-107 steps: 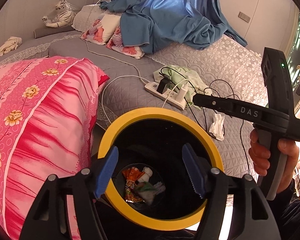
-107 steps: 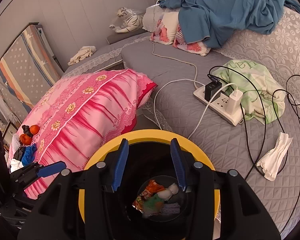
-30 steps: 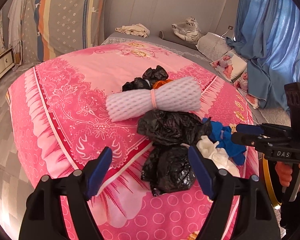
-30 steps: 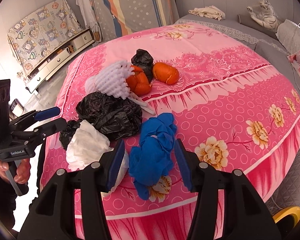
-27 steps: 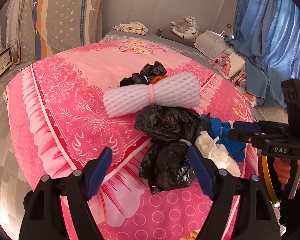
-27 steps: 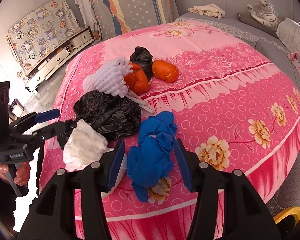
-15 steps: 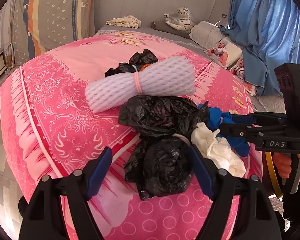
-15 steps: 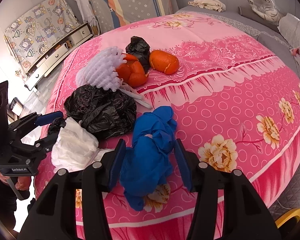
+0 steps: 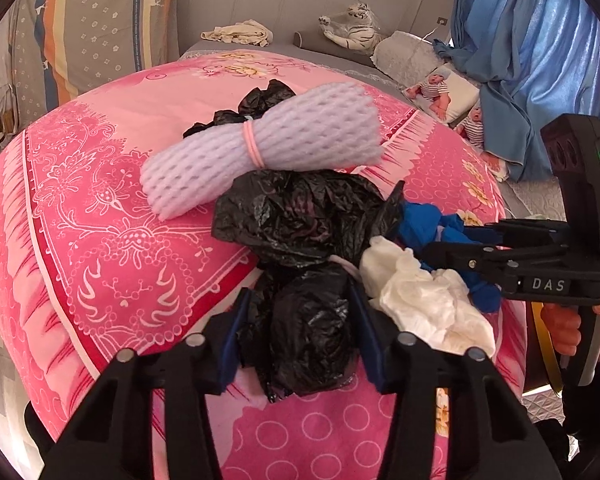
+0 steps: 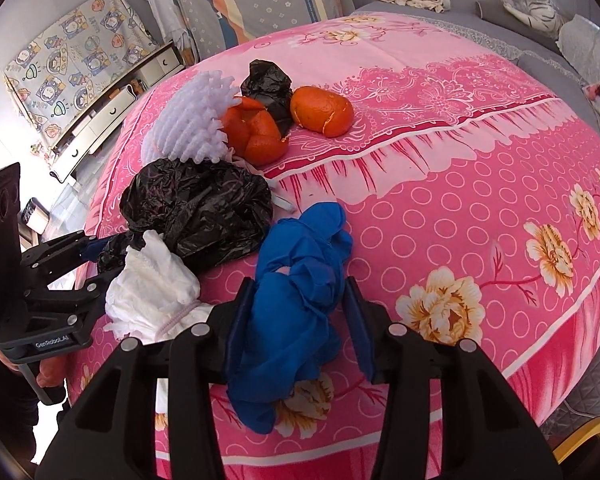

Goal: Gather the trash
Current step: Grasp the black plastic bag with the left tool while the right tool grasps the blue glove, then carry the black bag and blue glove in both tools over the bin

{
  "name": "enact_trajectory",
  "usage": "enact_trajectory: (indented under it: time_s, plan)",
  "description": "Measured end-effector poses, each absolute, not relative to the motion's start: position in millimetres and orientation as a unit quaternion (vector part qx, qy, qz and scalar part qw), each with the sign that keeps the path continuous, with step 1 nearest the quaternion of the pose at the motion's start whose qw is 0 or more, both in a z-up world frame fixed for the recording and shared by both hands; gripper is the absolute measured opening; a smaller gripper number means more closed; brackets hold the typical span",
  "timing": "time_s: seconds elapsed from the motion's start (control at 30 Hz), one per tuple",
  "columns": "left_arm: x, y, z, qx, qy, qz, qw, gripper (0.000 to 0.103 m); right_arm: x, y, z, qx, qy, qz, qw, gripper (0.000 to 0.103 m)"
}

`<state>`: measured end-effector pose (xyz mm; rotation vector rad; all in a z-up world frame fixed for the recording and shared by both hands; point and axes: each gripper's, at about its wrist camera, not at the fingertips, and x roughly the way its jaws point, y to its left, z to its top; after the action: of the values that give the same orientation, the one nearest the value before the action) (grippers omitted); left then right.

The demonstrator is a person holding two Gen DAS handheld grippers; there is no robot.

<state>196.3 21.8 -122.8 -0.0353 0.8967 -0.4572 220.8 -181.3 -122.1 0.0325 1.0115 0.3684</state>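
Grab step. Left gripper just closing on small black bag, right gripper just closing on blue glove, both on pink quilt. Next: confirm squeeze, lift clear. Beyond: big black bag, foam net, orange peels pending.

Trash heap on the quilt, both grippers down in it.

Right wrist view: the crumpled glove sits dead centre between the right gripper pads; at its ten o'clock the big bag, the tissue wad at nine. Beyond the bag, at twelve, the foam net, peel pieces just right of it, a second peel further right. Left wrist view: the small bag lies between the left gripper pads, tissue at its three o'clock.
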Motion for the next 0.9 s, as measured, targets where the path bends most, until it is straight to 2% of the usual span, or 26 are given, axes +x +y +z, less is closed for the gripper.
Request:
enact_trajectory:
  time_s: [0.13, 0.2, 0.3, 0.9]
  plan:
    - [192.6, 20.3, -120.4, -0.014, 0.424, -0.22, 0.879, 0.029, 220.3, -181.7, -121.5, 0.019, 0.482, 0.178, 0.858, 0.03]
    - [191.2, 21.6, -118.8, -0.015, 0.422, -0.22, 0.879, 0.028, 218.3, -181.2, -120.1, 0.015, 0.48, 0.179, 0.859, 0.025]
    - [187.7, 24.4, -115.2, -0.017, 0.42, -0.217, 0.881, 0.026, 214.5, -180.1, -116.6, 0.008, 0.474, 0.179, 0.862, 0.022]
    - [153.3, 70.5, -85.2, -0.056, 0.386, -0.186, 0.902, 0.026, 193.4, -190.1, -90.2, 0.012, 0.442, 0.178, 0.879, 0.021]
